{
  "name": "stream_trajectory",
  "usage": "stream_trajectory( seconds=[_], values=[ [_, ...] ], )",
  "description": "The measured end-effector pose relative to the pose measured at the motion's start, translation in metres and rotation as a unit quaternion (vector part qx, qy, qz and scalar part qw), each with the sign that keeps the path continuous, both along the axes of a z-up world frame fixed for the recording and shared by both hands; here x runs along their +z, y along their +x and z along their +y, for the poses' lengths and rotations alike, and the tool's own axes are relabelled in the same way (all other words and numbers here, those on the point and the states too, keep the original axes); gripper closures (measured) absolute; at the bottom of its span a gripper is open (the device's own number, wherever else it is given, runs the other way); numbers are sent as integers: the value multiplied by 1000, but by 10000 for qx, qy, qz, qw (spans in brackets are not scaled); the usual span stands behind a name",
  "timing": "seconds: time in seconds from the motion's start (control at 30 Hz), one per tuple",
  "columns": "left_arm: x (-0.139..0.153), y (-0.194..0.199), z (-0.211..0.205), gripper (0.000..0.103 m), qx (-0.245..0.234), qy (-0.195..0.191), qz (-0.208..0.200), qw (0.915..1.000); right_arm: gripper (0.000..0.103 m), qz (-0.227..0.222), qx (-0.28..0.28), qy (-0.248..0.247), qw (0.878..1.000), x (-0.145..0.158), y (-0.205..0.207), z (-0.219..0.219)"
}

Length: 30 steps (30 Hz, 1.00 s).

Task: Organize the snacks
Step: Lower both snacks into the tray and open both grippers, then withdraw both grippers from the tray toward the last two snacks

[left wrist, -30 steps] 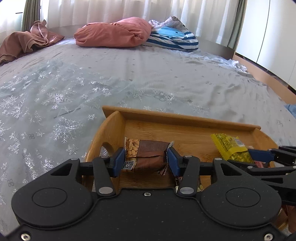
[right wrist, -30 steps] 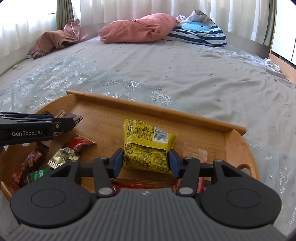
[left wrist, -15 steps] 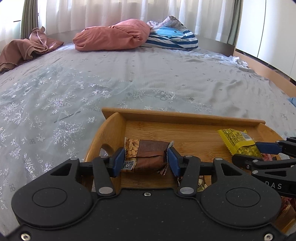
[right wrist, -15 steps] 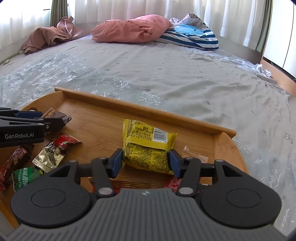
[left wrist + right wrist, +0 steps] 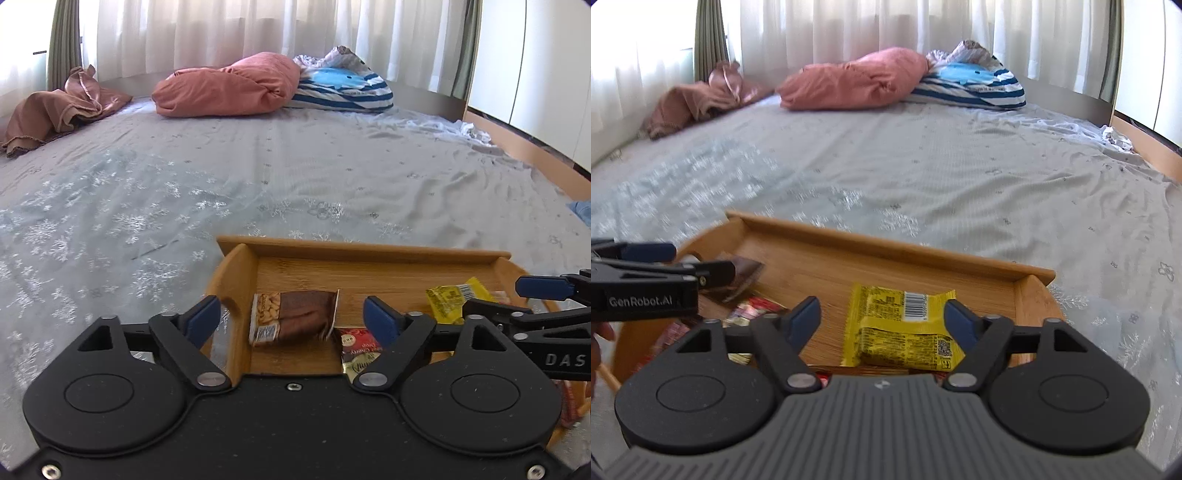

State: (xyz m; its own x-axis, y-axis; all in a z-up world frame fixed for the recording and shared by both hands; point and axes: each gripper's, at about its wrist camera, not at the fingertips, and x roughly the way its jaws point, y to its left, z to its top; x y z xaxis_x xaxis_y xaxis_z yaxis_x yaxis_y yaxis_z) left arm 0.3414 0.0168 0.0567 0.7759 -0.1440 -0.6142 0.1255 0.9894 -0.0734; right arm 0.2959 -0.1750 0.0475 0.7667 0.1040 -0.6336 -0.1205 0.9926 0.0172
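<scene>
Through my left wrist camera, my left gripper (image 5: 291, 318) has its jaws spreading apart, both blue pads clear of the brown, flat, almond-pictured snack bar (image 5: 293, 318) that lies between them. The bar rests on the floor of the wooden bamboo tray (image 5: 362, 251), a gap showing on each side between its ends and my pads. My left finger (image 5: 201, 319) hangs just outside the tray's curved end wall, over the grey snowflake-patterned bedspread (image 5: 147, 192); my right finger (image 5: 380, 320) hangs over a small red-and-gold wrapped sweet (image 5: 360, 350) just beside the bar's torn end. Farther to the right of my fingers, a yellow crinkled snack packet (image 5: 448, 301) lies in the tray, and my right gripper (image 5: 517, 299) reaches in over it from the edge.

Through my right wrist camera, my right gripper (image 5: 882, 320) is also opening, its pads apart from the yellow packet (image 5: 901, 328), which lies flat on the tray (image 5: 923, 254) between them, barcode end away from me. To the left of my fingers, my left gripper (image 5: 687, 260) comes in sideways above the brown bar (image 5: 744, 275), with small red sweets (image 5: 753, 308) blurred below it. Far ahead of my fingers, a pink pillow (image 5: 857, 79) and a blue-striped cushion (image 5: 975, 86) lie at the bed's far end.
</scene>
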Motion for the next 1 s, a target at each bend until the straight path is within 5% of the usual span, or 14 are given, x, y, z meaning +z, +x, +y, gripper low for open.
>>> stream_trajectory(
  seconds=[0.2,0.57,1.0],
  values=[
    [23,-45,5,6,-147,87,-170,9997,12,-301,222,93,9993,22,-35,0],
    [38,-143,12,4,-215,224,-294,9991,0,-824,757,-167,9936,42,-114,6],
    [28,-225,8,0,-135,177,-492,9985,0,-962,1081,-248,9892,29,-174,7]
  ],
)
